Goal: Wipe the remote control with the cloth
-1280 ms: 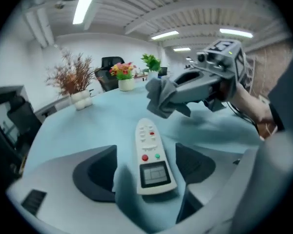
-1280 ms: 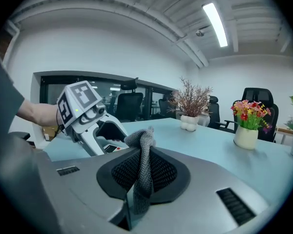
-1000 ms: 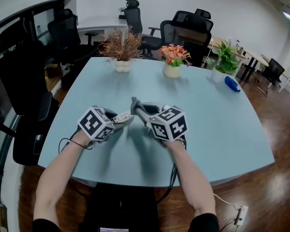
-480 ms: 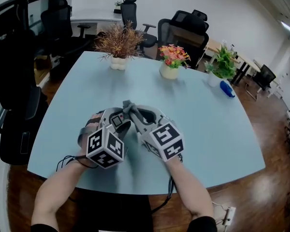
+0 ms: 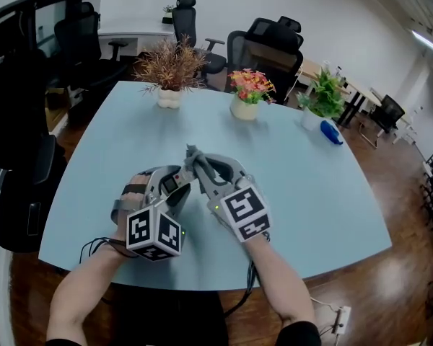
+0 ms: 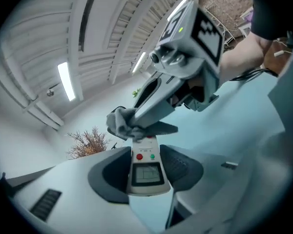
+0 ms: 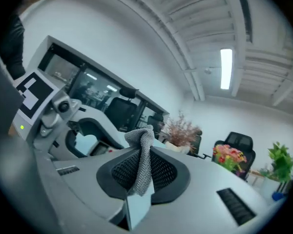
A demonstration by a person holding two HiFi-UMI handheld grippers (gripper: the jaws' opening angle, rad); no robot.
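Above the pale blue table (image 5: 310, 179), my left gripper (image 5: 179, 184) is shut on a white remote control (image 6: 146, 167) with a small screen, a red button and a green one. In the left gripper view the remote juts out from between the black pads. My right gripper (image 5: 191, 156) is shut on a grey knitted cloth (image 7: 142, 160), which bunches at its tips. The cloth (image 6: 122, 123) rests against the remote's far end. Both grippers are lifted off the table and meet tip to tip near its front middle.
At the table's back stand a dried brown plant in a white pot (image 5: 169, 71), a pot of pink and orange flowers (image 5: 247, 92) and a green plant (image 5: 322, 96). A blue object (image 5: 330, 132) lies at the right. Black office chairs (image 5: 263, 38) ring the far side.
Both grippers have risen and rolled; the left marker cube has swung down toward me. The cloth tip, apart from the remote a second ago, now meets its end.
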